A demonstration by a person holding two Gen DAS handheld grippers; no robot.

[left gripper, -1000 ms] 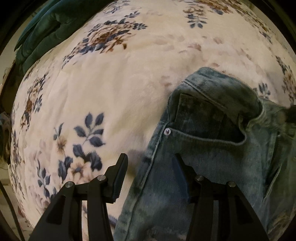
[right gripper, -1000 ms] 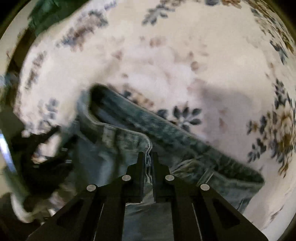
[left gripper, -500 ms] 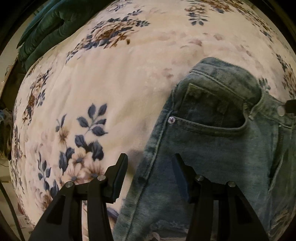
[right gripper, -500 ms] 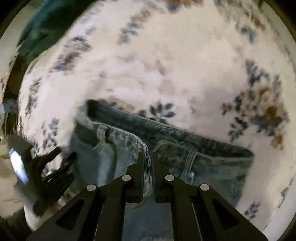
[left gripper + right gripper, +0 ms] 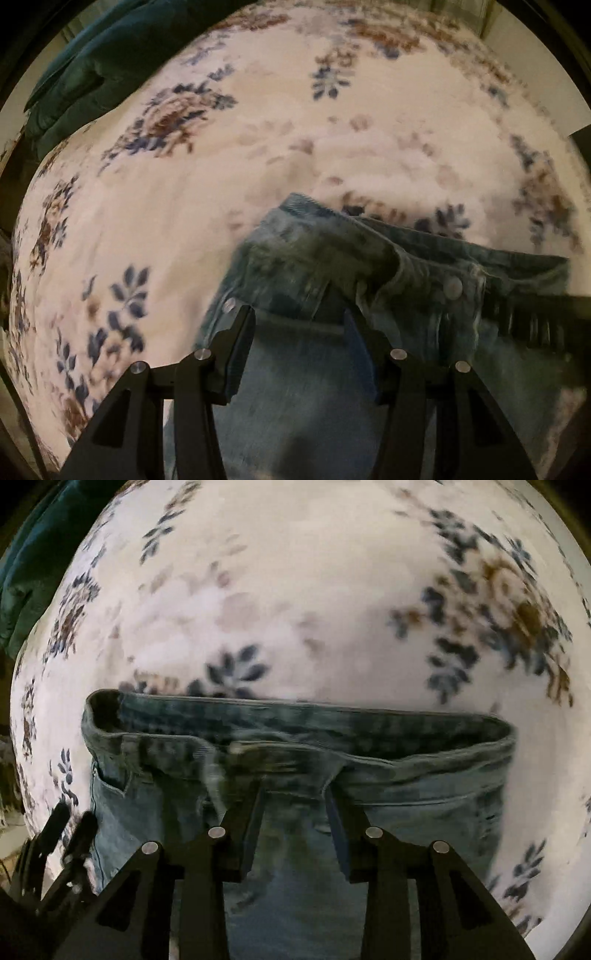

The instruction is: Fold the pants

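Faded blue jeans (image 5: 306,387) lie front up on a cream floral blanket (image 5: 258,147), waistband away from me. My left gripper (image 5: 299,325) is open and empty, just above the jeans' left pocket. My right gripper (image 5: 293,794) is open and empty over the jeans (image 5: 295,853), just below the middle of the waistband (image 5: 369,723). The right gripper's ribbed finger (image 5: 535,325) shows at the right edge of the left wrist view. The left gripper (image 5: 70,827) shows at the lower left of the right wrist view. The pant legs are out of view.
A dark green quilted cover (image 5: 92,74) lies at the blanket's far left corner and also shows in the right wrist view (image 5: 26,576). The blanket (image 5: 314,590) stretches beyond the waistband. Dark surroundings ring it.
The right gripper has opened and let go of the waistband, which now lies flat and stretched out. The left gripper has moved right, over the jeans, still open.
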